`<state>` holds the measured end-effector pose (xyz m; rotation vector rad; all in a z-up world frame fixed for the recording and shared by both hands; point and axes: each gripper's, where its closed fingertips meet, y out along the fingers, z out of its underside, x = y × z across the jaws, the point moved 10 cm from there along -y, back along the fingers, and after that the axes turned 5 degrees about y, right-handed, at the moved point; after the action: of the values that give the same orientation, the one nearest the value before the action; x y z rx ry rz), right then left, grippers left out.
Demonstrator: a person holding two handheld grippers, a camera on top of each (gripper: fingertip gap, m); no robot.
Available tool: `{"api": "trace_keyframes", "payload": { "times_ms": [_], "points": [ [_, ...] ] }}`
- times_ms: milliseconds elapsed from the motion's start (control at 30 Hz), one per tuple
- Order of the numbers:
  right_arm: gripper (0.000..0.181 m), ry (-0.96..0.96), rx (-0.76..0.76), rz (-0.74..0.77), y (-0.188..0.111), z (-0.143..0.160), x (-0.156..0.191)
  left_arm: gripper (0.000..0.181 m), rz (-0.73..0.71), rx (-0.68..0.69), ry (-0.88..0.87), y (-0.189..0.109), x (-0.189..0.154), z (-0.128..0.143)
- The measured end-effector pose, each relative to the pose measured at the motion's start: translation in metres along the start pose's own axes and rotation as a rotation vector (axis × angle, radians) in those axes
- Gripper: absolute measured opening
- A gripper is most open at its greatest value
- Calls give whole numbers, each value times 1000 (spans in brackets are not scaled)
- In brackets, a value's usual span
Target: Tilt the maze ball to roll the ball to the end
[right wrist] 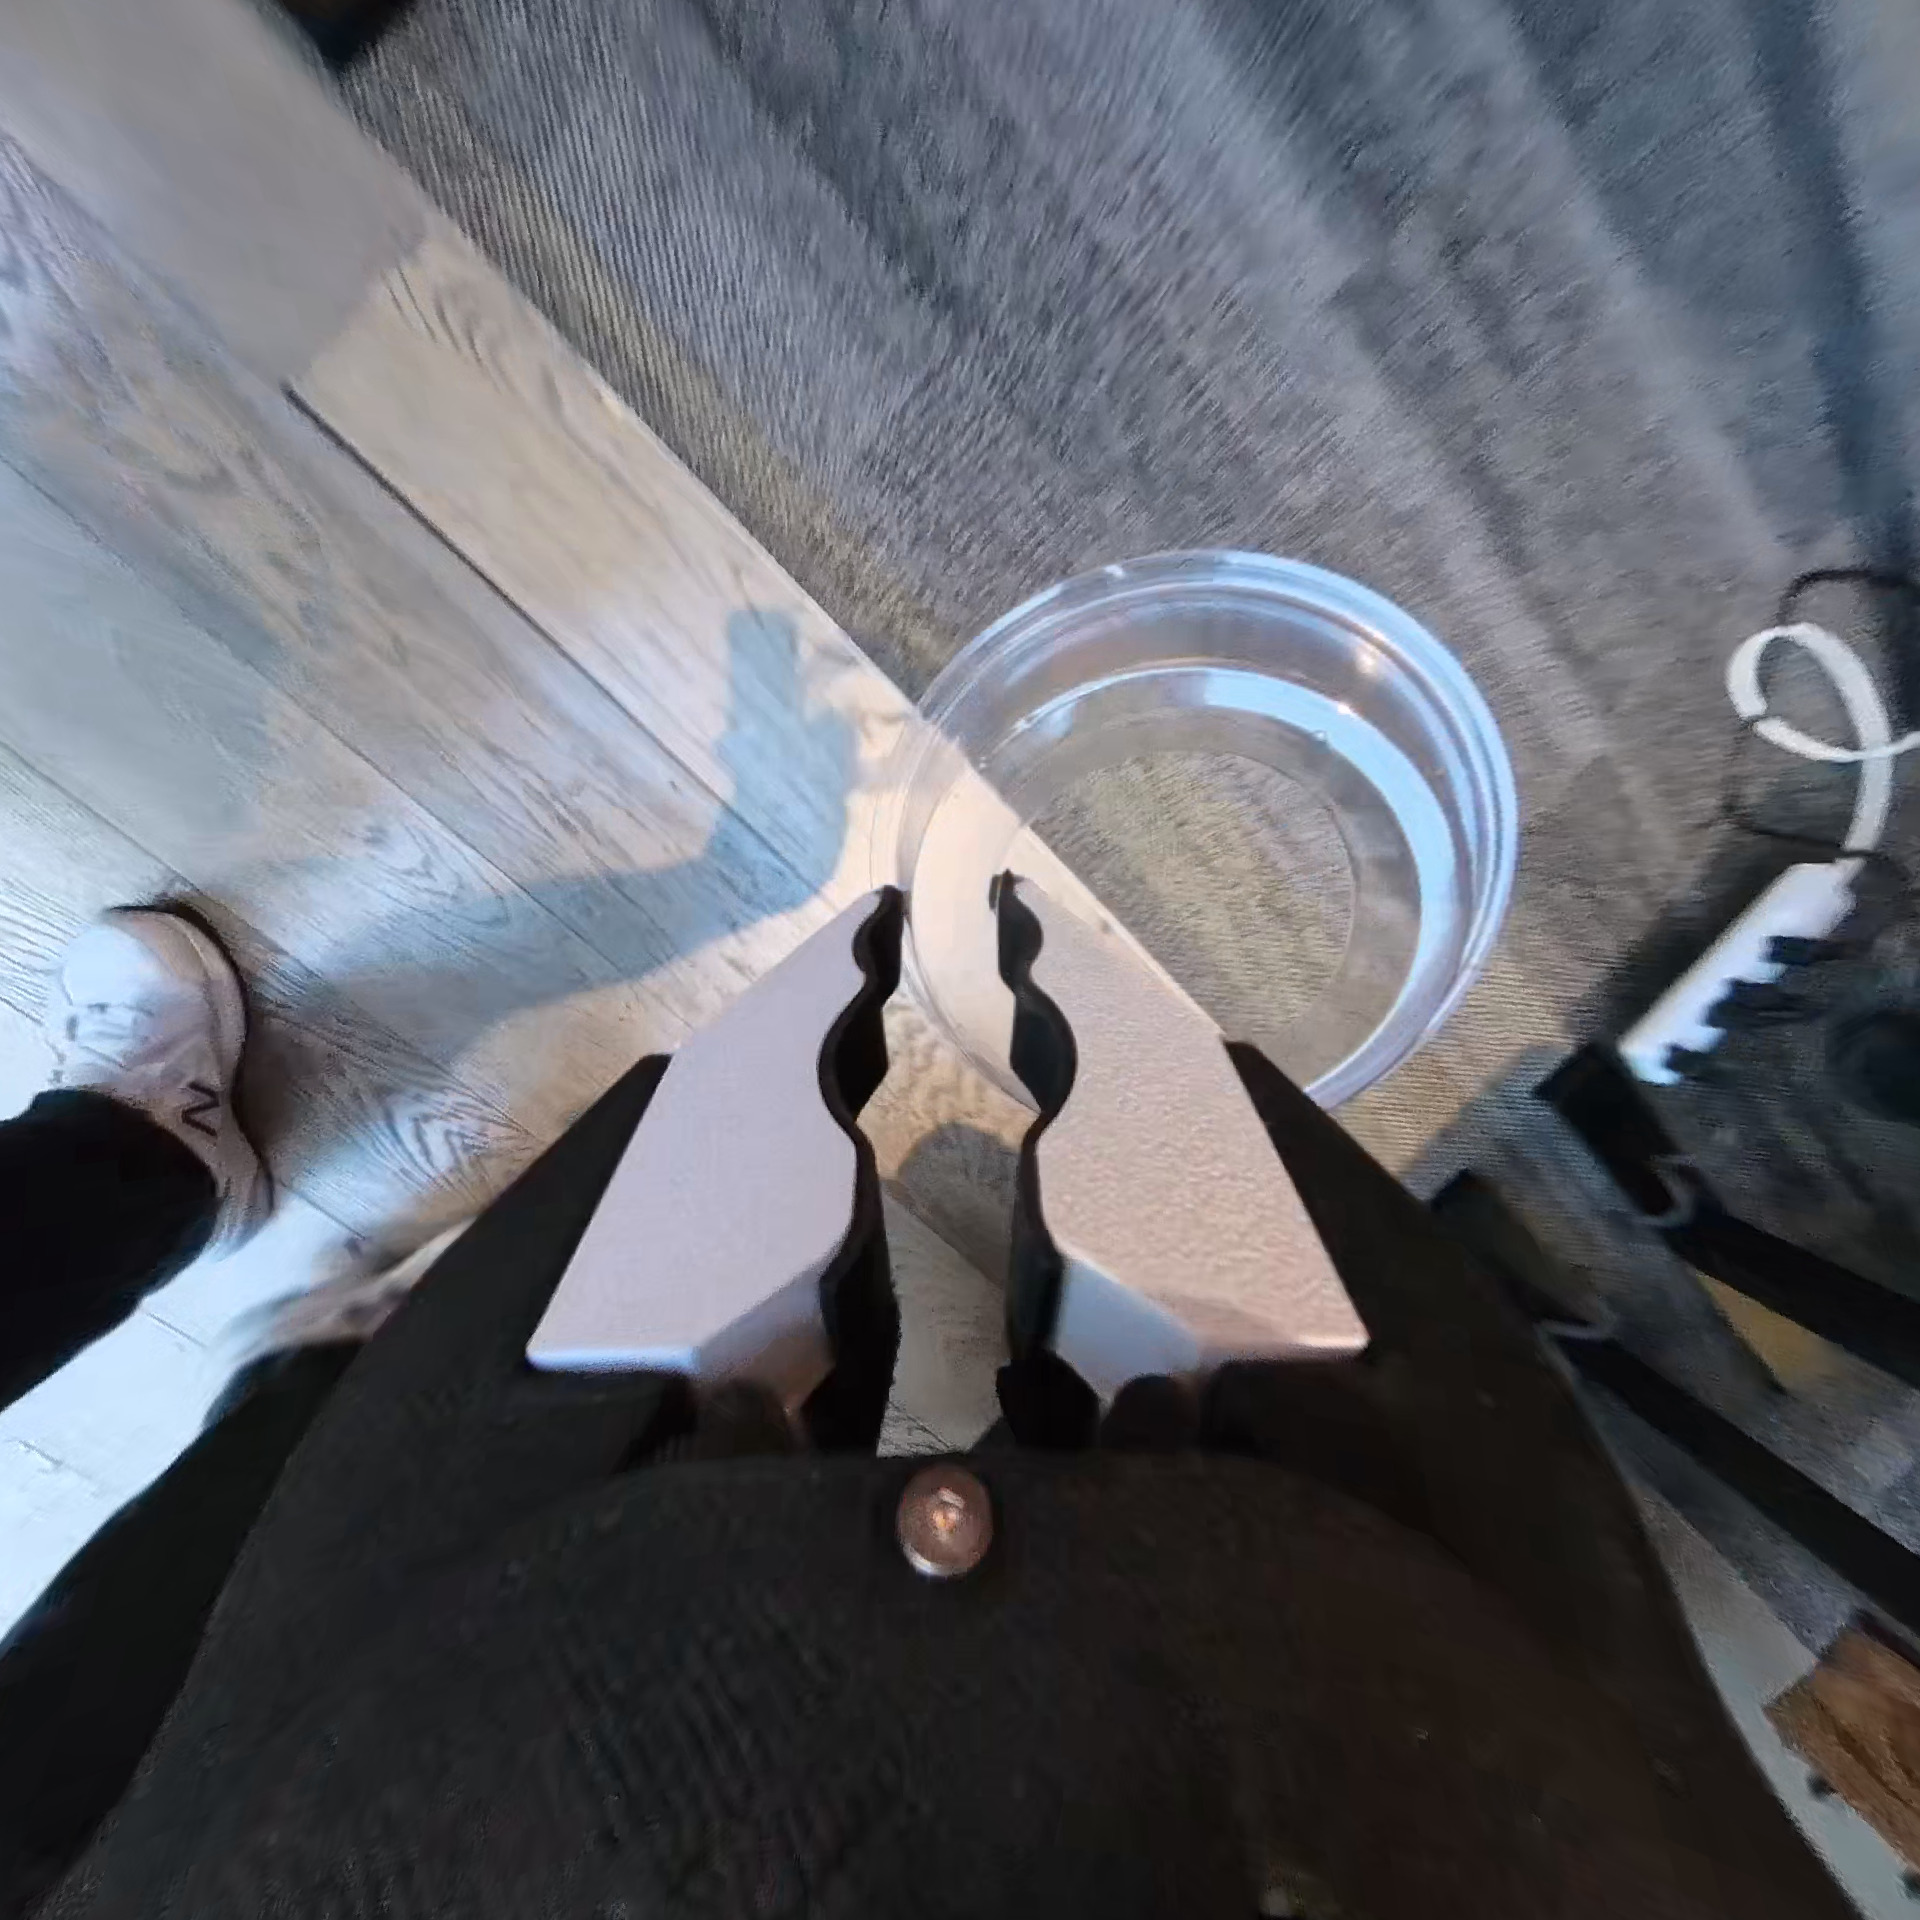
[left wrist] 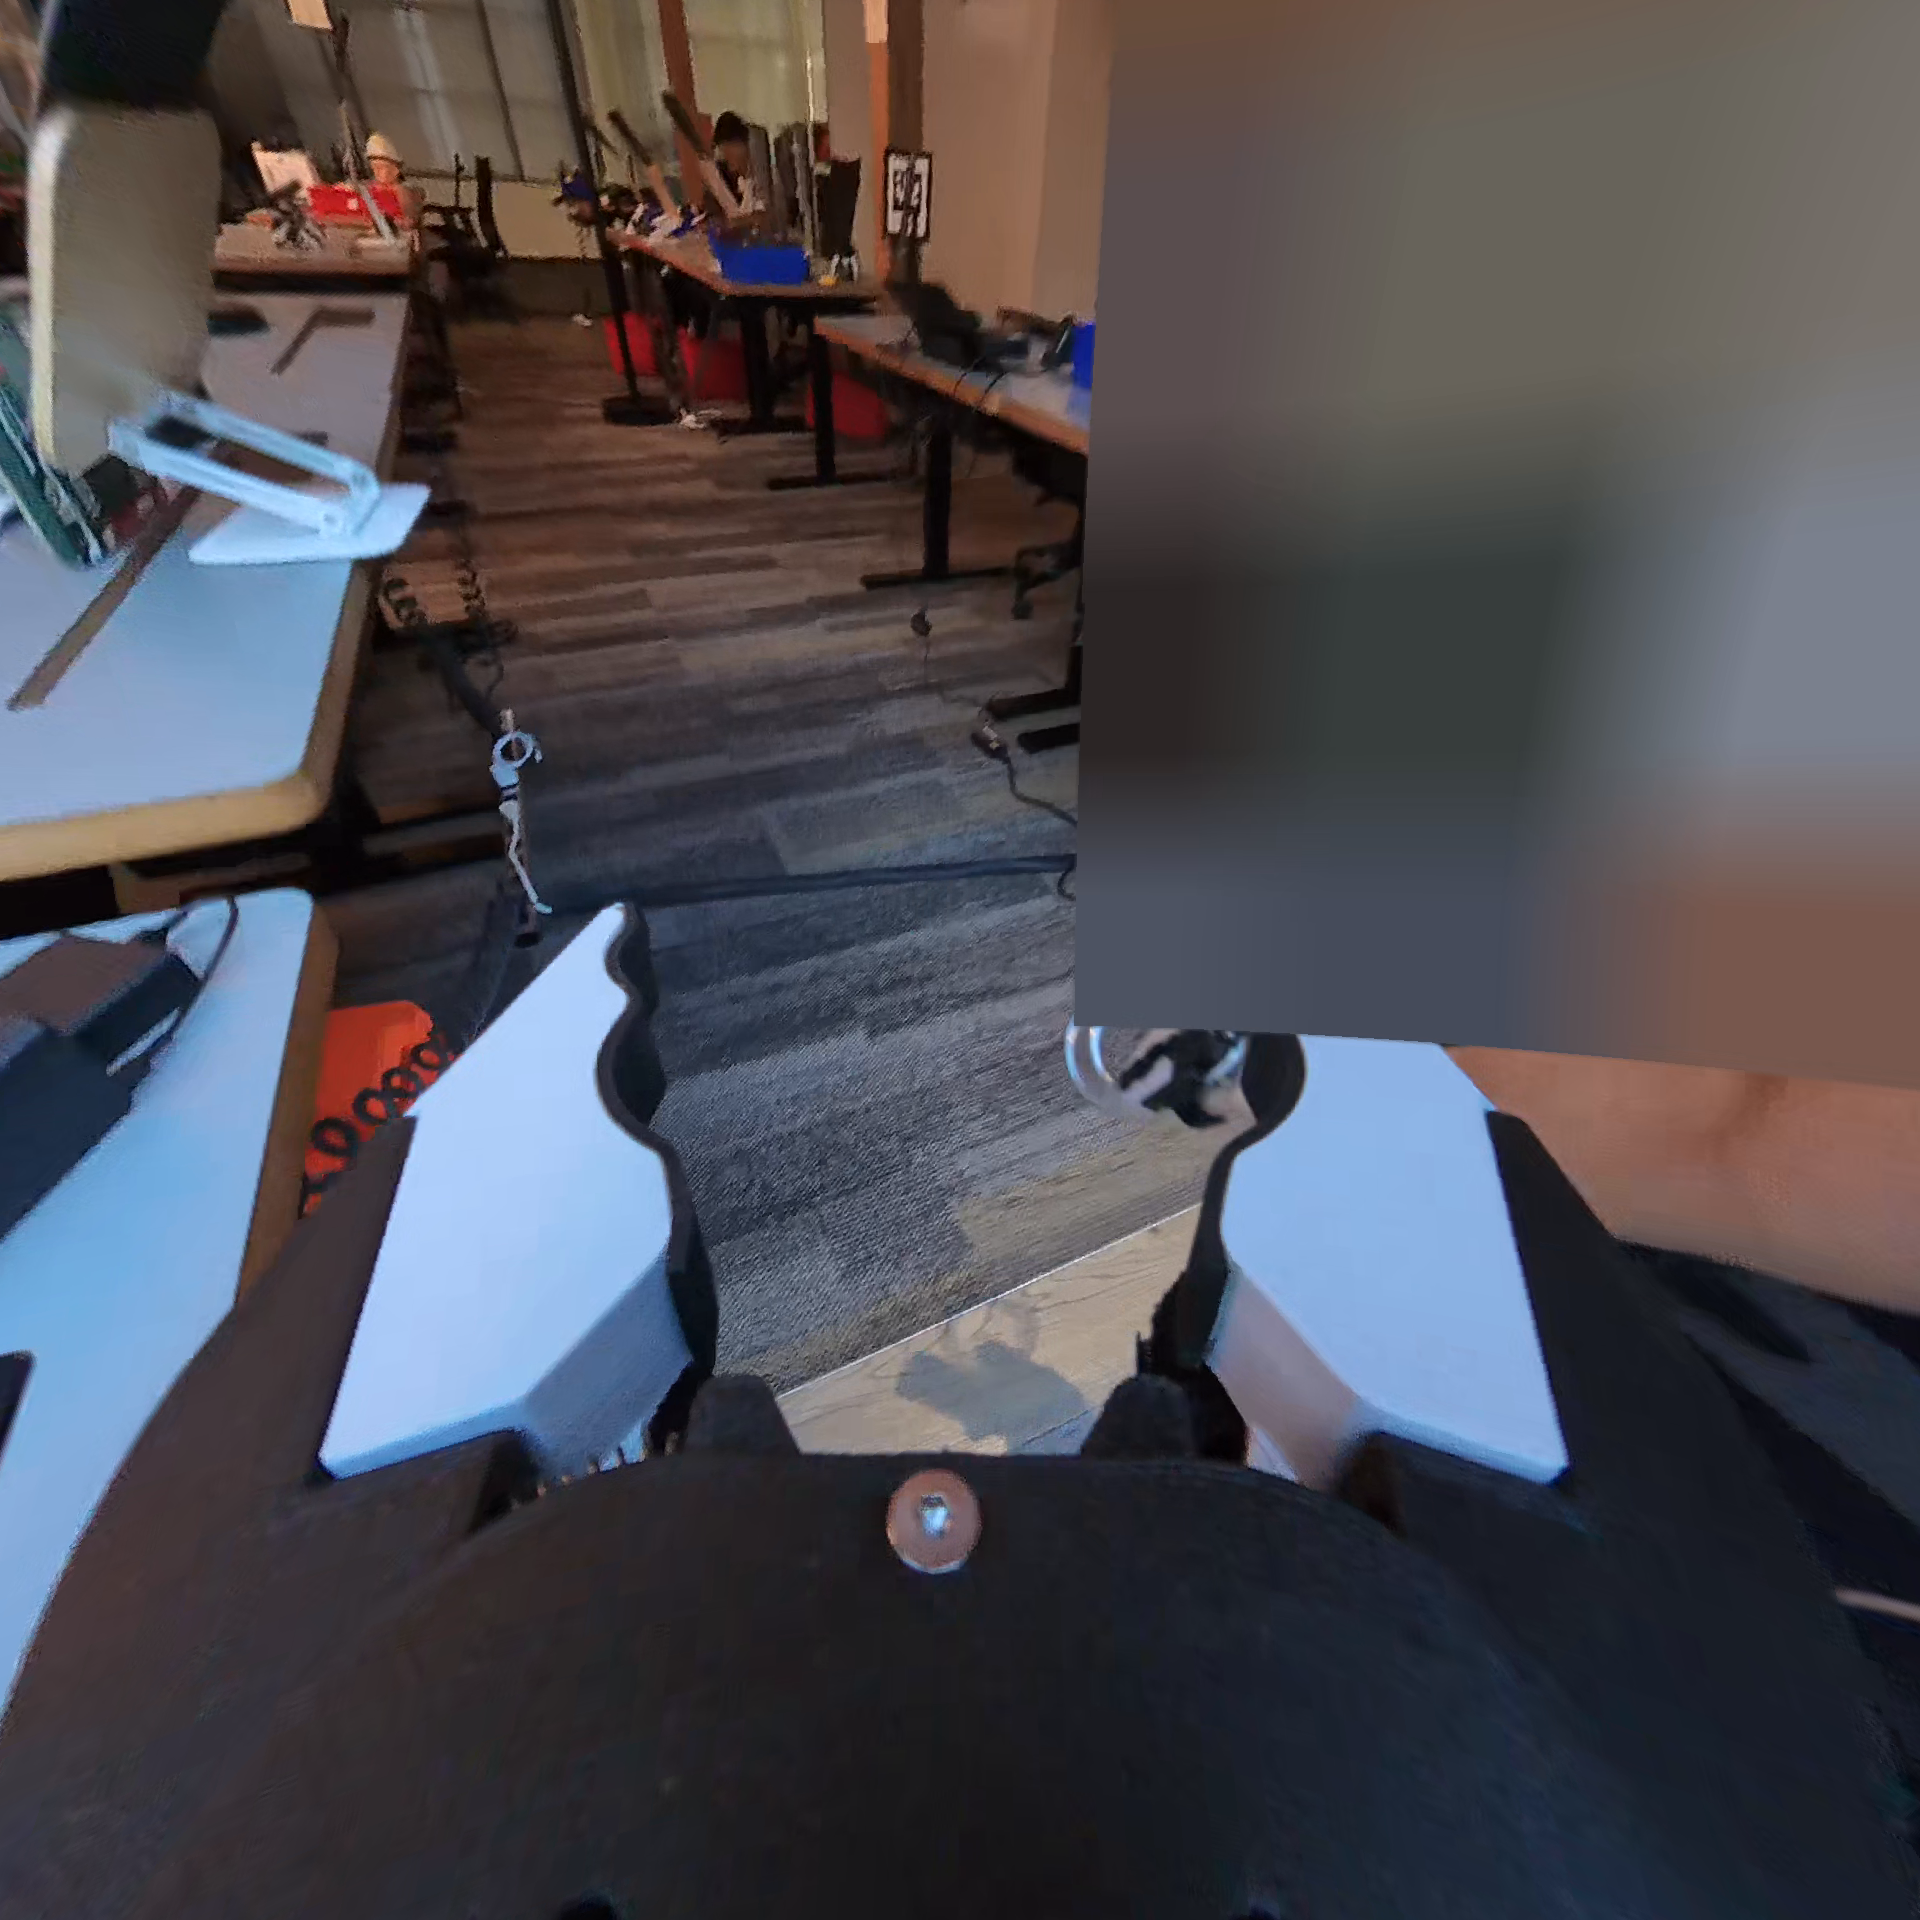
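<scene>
In the right wrist view a clear round plastic shell (right wrist: 1444, 790) hangs over the floor. I see no maze track or ball inside it. My right gripper (right wrist: 945, 894) is almost closed, and the shell's near rim runs between the fingertips. My left gripper (left wrist: 951, 987) is wide open and empty, held over the carpet. In the left wrist view a small clear curved piece (left wrist: 1091, 1075) shows beside the right fingertip (left wrist: 1273, 1070). A blur patch hides the rest of it.
Below are pale wood flooring (right wrist: 416, 675) and grey carpet (right wrist: 1143, 312). A person's shoe (right wrist: 156, 997) is at the left and a white power strip (right wrist: 1745, 956) at the right. White tables (left wrist: 156, 675) stand to the left, with an orange object (left wrist: 364, 1070) under one. A bare arm (left wrist: 1714, 1174) is at the right.
</scene>
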<state>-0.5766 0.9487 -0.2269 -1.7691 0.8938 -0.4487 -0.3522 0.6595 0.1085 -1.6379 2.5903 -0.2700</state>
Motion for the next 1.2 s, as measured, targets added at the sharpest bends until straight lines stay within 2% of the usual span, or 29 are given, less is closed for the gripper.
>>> {"api": "trace_keyframes", "payload": {
  "times_ms": [133,200,300,433,533,667,733,800,867,933,1067,1133,1200],
  "points": [
    [20,-55,-104,94,-137,-55,-26,115,-2,-21,-14,-61,-38,-60],
    [20,-108,-147,152,-201,-79,-40,115,-22,-71,-41,-102,-63,-82],
    [20,-185,-260,203,-302,-115,-45,113,-133,-105,-40,-172,-93,-105],
    [20,-402,-409,297,-437,-160,-34,112,-224,-131,-46,-274,-130,-135],
    [20,-501,-494,371,-531,-197,-18,113,-359,-110,-12,-360,-151,-151],
    [20,-596,-641,431,-649,-240,35,113,-621,-61,45,-489,-179,-157],
    [20,-617,-708,456,-705,-258,76,114,-740,-32,55,-556,-196,-155],
    [20,-624,-791,454,-757,-270,130,115,-849,-12,58,-625,-218,-149],
    [19,-646,-862,446,-801,-276,200,115,-955,-1,63,-696,-244,-138],
    [20,-680,-923,422,-836,-273,283,114,-1032,6,34,-768,-274,-121],
    [19,-742,-1095,249,-881,-241,477,116,-1140,28,-27,-916,-336,-77],
    [18,-766,-1178,83,-888,-224,577,115,-1225,61,-23,-993,-363,-61],
    [18,-814,-1171,14,-887,-213,672,114,-1336,99,-55,-1068,-383,-47]
  ]
}}
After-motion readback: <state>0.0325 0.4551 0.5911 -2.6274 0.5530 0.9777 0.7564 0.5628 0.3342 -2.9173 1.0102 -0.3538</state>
